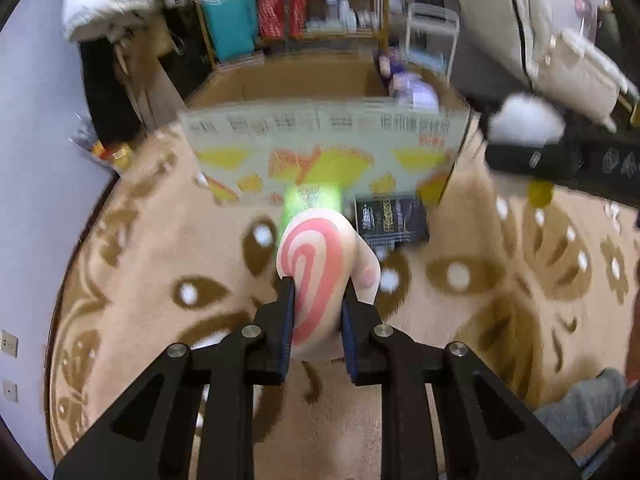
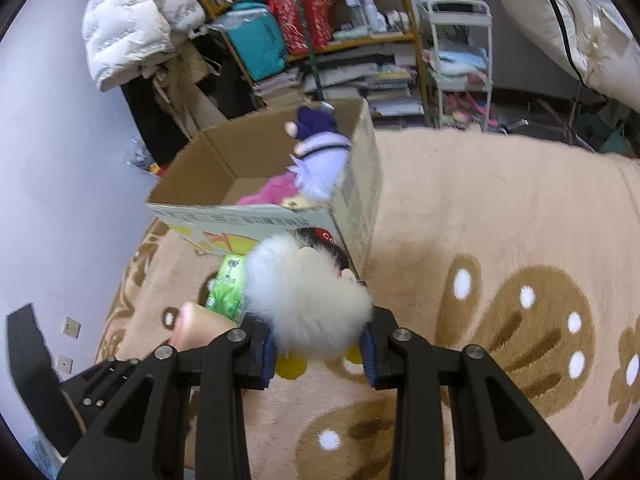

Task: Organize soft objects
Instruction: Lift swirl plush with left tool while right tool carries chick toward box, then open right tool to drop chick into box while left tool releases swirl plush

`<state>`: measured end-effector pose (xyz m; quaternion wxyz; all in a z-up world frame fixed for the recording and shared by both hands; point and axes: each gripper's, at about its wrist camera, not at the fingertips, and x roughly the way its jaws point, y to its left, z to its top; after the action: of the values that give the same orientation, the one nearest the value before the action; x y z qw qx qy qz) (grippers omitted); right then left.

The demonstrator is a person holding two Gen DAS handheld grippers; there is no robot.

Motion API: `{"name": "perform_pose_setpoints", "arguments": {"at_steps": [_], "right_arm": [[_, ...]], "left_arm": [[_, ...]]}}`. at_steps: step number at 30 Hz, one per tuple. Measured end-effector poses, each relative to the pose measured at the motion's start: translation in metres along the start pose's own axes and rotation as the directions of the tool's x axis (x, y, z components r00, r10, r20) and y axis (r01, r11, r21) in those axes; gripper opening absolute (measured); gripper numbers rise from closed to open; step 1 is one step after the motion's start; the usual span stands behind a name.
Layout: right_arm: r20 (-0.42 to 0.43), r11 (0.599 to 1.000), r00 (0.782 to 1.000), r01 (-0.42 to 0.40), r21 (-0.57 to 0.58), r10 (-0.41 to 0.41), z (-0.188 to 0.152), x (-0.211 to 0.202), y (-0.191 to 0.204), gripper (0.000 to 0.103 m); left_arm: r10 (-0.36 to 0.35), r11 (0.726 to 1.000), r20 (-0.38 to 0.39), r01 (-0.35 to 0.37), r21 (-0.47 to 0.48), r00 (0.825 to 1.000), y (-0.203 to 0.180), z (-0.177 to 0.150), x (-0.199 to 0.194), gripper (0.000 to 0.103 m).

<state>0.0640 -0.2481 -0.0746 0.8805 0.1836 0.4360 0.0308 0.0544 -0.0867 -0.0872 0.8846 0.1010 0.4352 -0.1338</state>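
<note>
My left gripper [image 1: 318, 296] is shut on a cream soft toy with a pink swirl [image 1: 316, 268], held above the rug in front of an open cardboard box [image 1: 320, 136]. My right gripper [image 2: 320, 344] is shut on a white fluffy plush with yellow feet [image 2: 308, 300], held near the box's front corner [image 2: 340, 216]. The right gripper and its white plush also show in the left wrist view [image 1: 524, 124]. Inside the box lie a purple plush [image 2: 320, 160] and a pink plush [image 2: 268, 194].
A tan patterned rug [image 2: 500, 220] covers the floor. A green packet [image 2: 228, 288] and a dark packet [image 1: 392, 216] lie before the box. Cluttered shelves [image 2: 340, 20], a white jacket [image 2: 128, 20] and a small cart [image 2: 460, 60] stand behind. A wall is at left.
</note>
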Motion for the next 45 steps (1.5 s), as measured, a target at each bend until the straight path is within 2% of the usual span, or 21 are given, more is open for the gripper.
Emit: {"name": "perform_pose_setpoints", "arguments": {"at_steps": [2, 6, 10, 16, 21, 24, 26, 28, 33, 36, 39, 45], "right_arm": [[0.040, 0.999, 0.999, -0.022, -0.023, 0.023, 0.002, -0.008, 0.007, 0.035], [0.128, 0.996, 0.991, -0.040, -0.079, 0.050, 0.008, -0.026, 0.023, 0.035], [0.165, 0.993, 0.985, -0.038, -0.112, 0.056, 0.013, -0.035, 0.036, 0.035], [0.212, 0.989, 0.975, -0.041, -0.143, 0.071, 0.031, -0.041, 0.047, 0.035], [0.249, 0.976, 0.965, -0.028, -0.217, 0.083, 0.051, -0.046, 0.055, 0.035], [0.276, 0.975, 0.958, -0.020, -0.219, 0.081, 0.067, -0.047, 0.053, 0.035], [0.292, 0.979, 0.953, -0.021, -0.205, 0.082, 0.082, -0.046, 0.050, 0.036], [0.305, 0.979, 0.948, -0.023, -0.201, 0.085, 0.093, -0.045, 0.049, 0.036], [0.322, 0.972, 0.942, -0.018, -0.234, 0.094, 0.108, -0.030, 0.056, 0.037], [0.301, 0.967, 0.949, -0.015, -0.255, 0.094, 0.104, -0.015, 0.059, 0.037], [0.277, 0.953, 0.959, 0.022, -0.301, 0.066, 0.096, 0.001, 0.063, 0.037], [0.206, 0.945, 0.977, 0.019, -0.327, 0.052, 0.088, 0.033, 0.065, 0.037]], "left_arm": [[0.008, 1.000, 0.080, -0.007, -0.011, 0.997, 0.003, 0.005, -0.021, 0.021], [0.030, 0.999, 0.177, -0.026, -0.024, 0.984, 0.014, 0.016, -0.047, 0.021], [0.039, 0.999, 0.224, -0.032, -0.035, 0.974, 0.025, 0.029, -0.063, 0.021], [0.077, 0.997, 0.323, -0.072, -0.026, 0.943, 0.037, 0.057, -0.081, 0.021], [0.079, 0.997, 0.355, -0.066, -0.047, 0.932, 0.050, 0.084, -0.088, 0.021], [0.118, 0.993, 0.396, -0.114, -0.035, 0.911, 0.053, 0.099, -0.094, 0.021], [0.126, 0.992, 0.410, -0.128, -0.022, 0.903, 0.054, 0.111, -0.093, 0.022], [0.129, 0.991, 0.425, -0.137, -0.012, 0.896, 0.054, 0.125, -0.089, 0.022], [0.121, 0.992, 0.438, -0.124, -0.021, 0.891, 0.056, 0.142, -0.069, 0.022], [0.168, 0.985, 0.450, -0.161, -0.055, 0.877, 0.059, 0.138, -0.052, 0.022], [0.152, 0.988, 0.424, -0.140, -0.059, 0.893, 0.064, 0.138, -0.032, 0.022], [0.098, 0.995, 0.376, -0.081, -0.062, 0.922, 0.069, 0.142, 0.001, 0.022]]}}
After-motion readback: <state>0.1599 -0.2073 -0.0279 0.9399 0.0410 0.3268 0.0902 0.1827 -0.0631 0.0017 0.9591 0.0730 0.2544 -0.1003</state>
